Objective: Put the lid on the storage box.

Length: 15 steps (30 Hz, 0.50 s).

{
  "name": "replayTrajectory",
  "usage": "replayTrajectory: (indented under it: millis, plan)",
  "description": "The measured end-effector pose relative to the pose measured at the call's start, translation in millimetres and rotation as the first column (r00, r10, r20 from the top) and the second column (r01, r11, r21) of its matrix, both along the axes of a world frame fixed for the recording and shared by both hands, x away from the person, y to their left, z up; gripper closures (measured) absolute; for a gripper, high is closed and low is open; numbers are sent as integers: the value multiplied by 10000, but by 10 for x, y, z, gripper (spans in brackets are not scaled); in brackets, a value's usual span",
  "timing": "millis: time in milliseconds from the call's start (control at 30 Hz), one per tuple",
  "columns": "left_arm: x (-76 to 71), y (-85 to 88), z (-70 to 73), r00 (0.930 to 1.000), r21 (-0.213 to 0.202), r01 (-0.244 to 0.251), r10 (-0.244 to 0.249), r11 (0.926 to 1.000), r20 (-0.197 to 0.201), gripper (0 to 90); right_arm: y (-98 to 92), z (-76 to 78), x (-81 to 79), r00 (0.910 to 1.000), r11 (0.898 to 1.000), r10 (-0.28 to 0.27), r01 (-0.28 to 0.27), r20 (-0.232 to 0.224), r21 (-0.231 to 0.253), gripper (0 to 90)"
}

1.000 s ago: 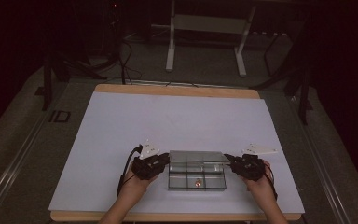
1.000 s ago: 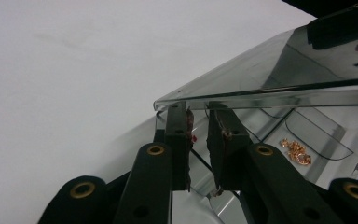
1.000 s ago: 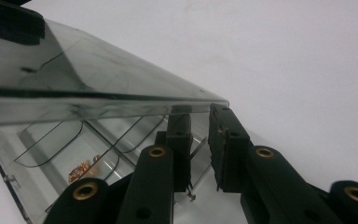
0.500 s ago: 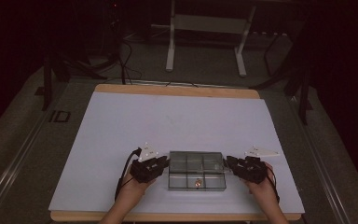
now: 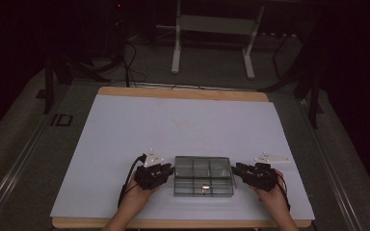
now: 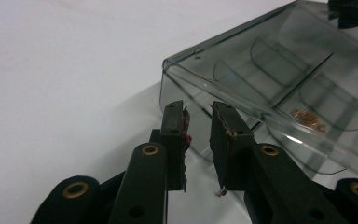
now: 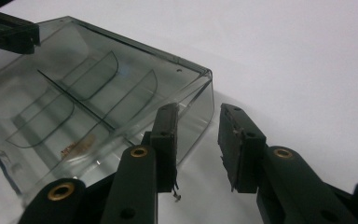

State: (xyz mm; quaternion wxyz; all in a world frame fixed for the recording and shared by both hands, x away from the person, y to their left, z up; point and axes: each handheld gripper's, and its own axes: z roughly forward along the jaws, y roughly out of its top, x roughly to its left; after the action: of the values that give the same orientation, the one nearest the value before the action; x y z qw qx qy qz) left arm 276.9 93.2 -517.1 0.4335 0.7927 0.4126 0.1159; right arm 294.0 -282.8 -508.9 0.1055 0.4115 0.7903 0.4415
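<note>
Sitting on the white table point(image 5: 125, 144), a clear smoky compartment box point(image 5: 204, 175) holds one small golden item point(image 6: 309, 118) in a near cell. The left gripper point(image 6: 198, 122) and right gripper point(image 7: 196, 129) flank its ends, both with jaws parted and empty.

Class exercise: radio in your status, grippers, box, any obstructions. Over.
Left gripper open at clear plastic compartment box left end. Right gripper open at right end. Small gold item inside. Nothing in the way.

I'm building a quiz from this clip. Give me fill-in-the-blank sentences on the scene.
1. The clear box lies ___ the left hand-held gripper and the right hand-held gripper.
2. The box is split into ___ compartments.
3. Both hand-held grippers' jaws stand ___.

Missing words: between; six; open
</note>
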Motion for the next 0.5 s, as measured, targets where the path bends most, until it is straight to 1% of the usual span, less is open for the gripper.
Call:
replayTrajectory:
  millis: [67, 133, 200, 233, 300, 333, 367, 400, 433, 500]
  plan:
    - [14, 23, -9, 9999, -76, -122, 122, 9999, -12, 756, -2, -9, 0, 10000, 10000, 13, -13, -6, -31, 678]
    - [17, 37, -13, 9999, -118, -128, 128, 9998, 6, 756, -4, -14, 1, 10000, 10000, 7, -7, -2, -63, 678]
    - [11, 34, -16, 10000, -158, -87, 88, 9998, 38, 725, -7, -17, 3, 10000, 10000, 28, -28, 18, -94, 665]
    - [9, 35, -15, 10000, -207, -51, 52, 9998, 40, 723, -8, -16, 4, 10000, 9999, 40, -39, 51, -147, 663]
    - [9, 37, -14, 10000, -226, -50, 52, 9997, 69, 679, -11, -10, 3, 10000, 9999, 34, -33, 75, -144, 649]
    - [10, 38, -14, 9999, -184, -76, 77, 9998, 73, 653, -14, -7, 3, 9999, 9999, 32, -30, 104, -160, 636]
    - [14, 46, -14, 9999, -232, -109, 110, 9997, 61, 641, -17, -1, 3, 9999, 9998, 34, -31, 141, -182, 623]
    - [21, 52, -17, 9998, -240, -205, 205, 9995, 12, 606, -23, 7, 3, 9998, 9998, 25, -21, 200, -194, 610]
    - [29, 62, -16, 9995, -164, -298, 297, 9994, -46, 588, -27, 16, 1, 9997, 9999, -22, 26, 228, -161, 595]
    - [36, 89, -13, 9994, -340, -354, 351, 9988, -79, 584, -41, 26, 3, 9994, 9998, 12, -6, 343, -176, 548]
